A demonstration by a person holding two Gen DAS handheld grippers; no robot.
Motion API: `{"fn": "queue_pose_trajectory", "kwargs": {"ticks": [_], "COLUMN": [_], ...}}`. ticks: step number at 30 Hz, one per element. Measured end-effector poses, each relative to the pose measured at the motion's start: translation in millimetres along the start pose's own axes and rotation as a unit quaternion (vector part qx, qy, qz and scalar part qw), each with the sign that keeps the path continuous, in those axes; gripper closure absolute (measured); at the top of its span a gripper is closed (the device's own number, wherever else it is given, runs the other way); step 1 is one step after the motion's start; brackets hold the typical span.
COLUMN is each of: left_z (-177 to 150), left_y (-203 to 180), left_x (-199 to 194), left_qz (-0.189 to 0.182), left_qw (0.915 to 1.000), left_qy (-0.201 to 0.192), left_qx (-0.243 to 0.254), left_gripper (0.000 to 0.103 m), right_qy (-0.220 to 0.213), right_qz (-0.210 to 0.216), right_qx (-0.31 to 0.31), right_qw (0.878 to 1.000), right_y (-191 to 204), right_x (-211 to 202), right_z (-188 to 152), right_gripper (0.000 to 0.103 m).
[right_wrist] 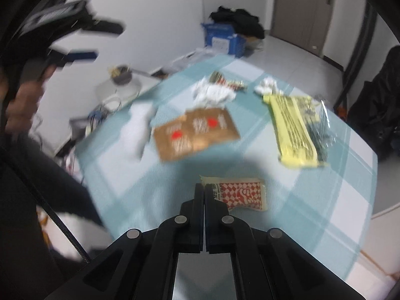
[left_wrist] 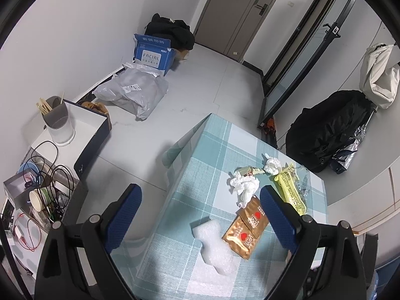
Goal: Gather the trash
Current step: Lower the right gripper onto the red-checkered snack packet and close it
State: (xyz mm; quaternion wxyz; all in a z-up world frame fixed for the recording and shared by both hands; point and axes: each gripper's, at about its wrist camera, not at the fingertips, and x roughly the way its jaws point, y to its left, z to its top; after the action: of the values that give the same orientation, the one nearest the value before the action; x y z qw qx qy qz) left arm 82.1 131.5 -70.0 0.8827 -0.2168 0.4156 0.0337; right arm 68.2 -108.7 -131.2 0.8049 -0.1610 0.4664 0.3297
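- Right claw (right_wrist: pixel 203 187) is seen pressed together on the left edge of the red-checked wrapper (right_wrist: pixel 238 195), long axis crosswise, just above the table (right_wrist: pixel 350 175)
- Left claw (left_wrist: pixel 200 215) is held spread, empty, over the gold packet (left_wrist: pixel 246 227)

White walls (left_wrist: pixel 87 25), pale grey tile floor (left_wrist: pixel 200 87), grey door (left_wrist: pixel 240 5) ahead of me, teal-checked tabletop (left_wrist: pixel 200 175) below, flat even light.

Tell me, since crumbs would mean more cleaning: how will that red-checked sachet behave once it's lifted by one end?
The right claw pinches the red-checked sachet at its edge. It looks flat and thin, so probably light and floppy, likely to droop. Its film could be slippery.
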Motion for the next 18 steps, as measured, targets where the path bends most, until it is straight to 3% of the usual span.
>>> {"fn": "queue_pose_trajectory", "kwargs": {"ticks": [4, 6, 9, 11, 13, 18], "left_z": [-1.2, -2.5, -5.0, -6.4, -7.3, -8.4], "left_y": [-4.6, -7.8, -11.0, -11.8, -12.3, -11.6], "left_x": [-0.9, -1.6, -2.0, -1.7, -0.7, -0.7], "left_qz": [-0.005, -0.007, -0.003, 0.0, 0.006, 0.008], "left_qw": [1.0, 1.0, 0.9999, 0.9999, 0.9998, 0.9998], "left_qy": [0.003, 0.002, 0.002, 0.004, 0.009, 0.015], "left_qx": [0.0, 0.005, 0.013, 0.016, 0.017, 0.013], "left_gripper": [0.009, 0.009, 0.009, 0.009, 0.009, 0.009], "right_qy": [0.039, 0.059, 0.057, 0.041, 0.037, 0.065], "right_qz": [-0.001, -0.005, 0.006, 0.015, 0.006, -0.01], "right_qx": [-0.022, -0.011, 0.056, 0.1, 0.126, 0.209], "right_qw": [0.999, 0.998, 0.997, 0.994, 0.991, 0.976], "right_y": [-1.3, -7.0, -24.6, -36.2, -43.9, -68.4], "right_x": [-2.1, 0.1, -5.2, -12.9, -16.3, -3.0], "right_z": [-23.8, -30.2, -35.9, -38.5, -40.4, -41.9], "right_gripper": [0.099, 0.082, 0.067, 0.063, 0.05, 0.048]}}
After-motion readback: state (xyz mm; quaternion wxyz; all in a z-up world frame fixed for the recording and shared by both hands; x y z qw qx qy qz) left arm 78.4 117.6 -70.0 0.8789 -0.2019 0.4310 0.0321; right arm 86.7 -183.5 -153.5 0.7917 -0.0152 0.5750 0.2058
